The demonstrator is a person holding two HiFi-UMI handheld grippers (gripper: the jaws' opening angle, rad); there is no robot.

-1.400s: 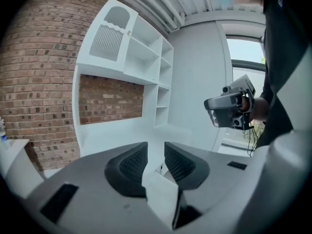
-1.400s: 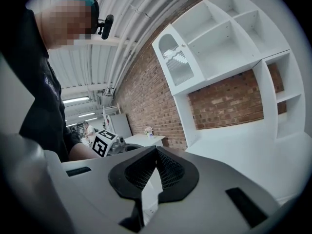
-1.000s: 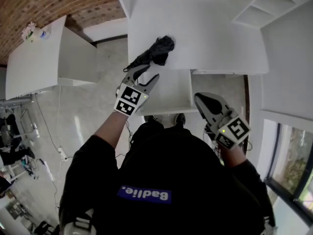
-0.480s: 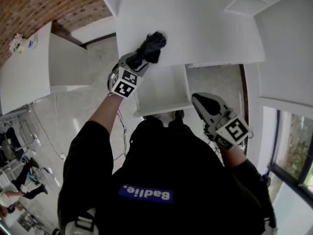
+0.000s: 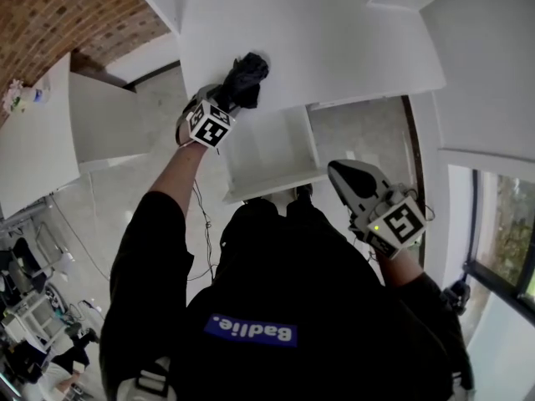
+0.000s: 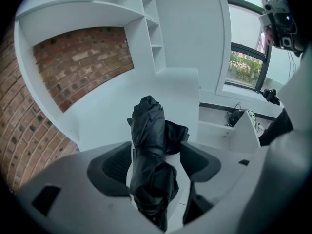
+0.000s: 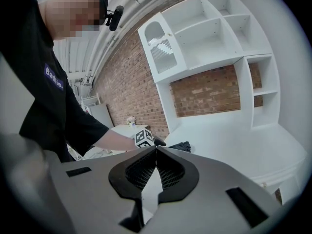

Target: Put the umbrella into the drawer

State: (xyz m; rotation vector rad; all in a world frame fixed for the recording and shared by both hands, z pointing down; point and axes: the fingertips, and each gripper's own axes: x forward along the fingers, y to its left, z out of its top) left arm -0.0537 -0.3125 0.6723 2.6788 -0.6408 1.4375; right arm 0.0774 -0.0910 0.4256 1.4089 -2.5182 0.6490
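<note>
Left gripper view: umbrella [image 6: 148, 126] lies lengthwise at frame centre between the left gripper's [image 6: 156, 147] just-opening, wide fingers, unpressed; right gripper [image 7: 155, 150], fingers together, stands farther off.

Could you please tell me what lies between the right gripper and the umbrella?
In the head view, the open white drawer lies between the right gripper and the umbrella, which rests on the counter.

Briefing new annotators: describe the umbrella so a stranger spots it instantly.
Find the white countertop backed by the brick wall, with the open drawer below its front edge. On that top, near the edge above the drawer, lies the umbrella: a folded, crumpled black bundle, the only dark thing on the white surface.
</note>
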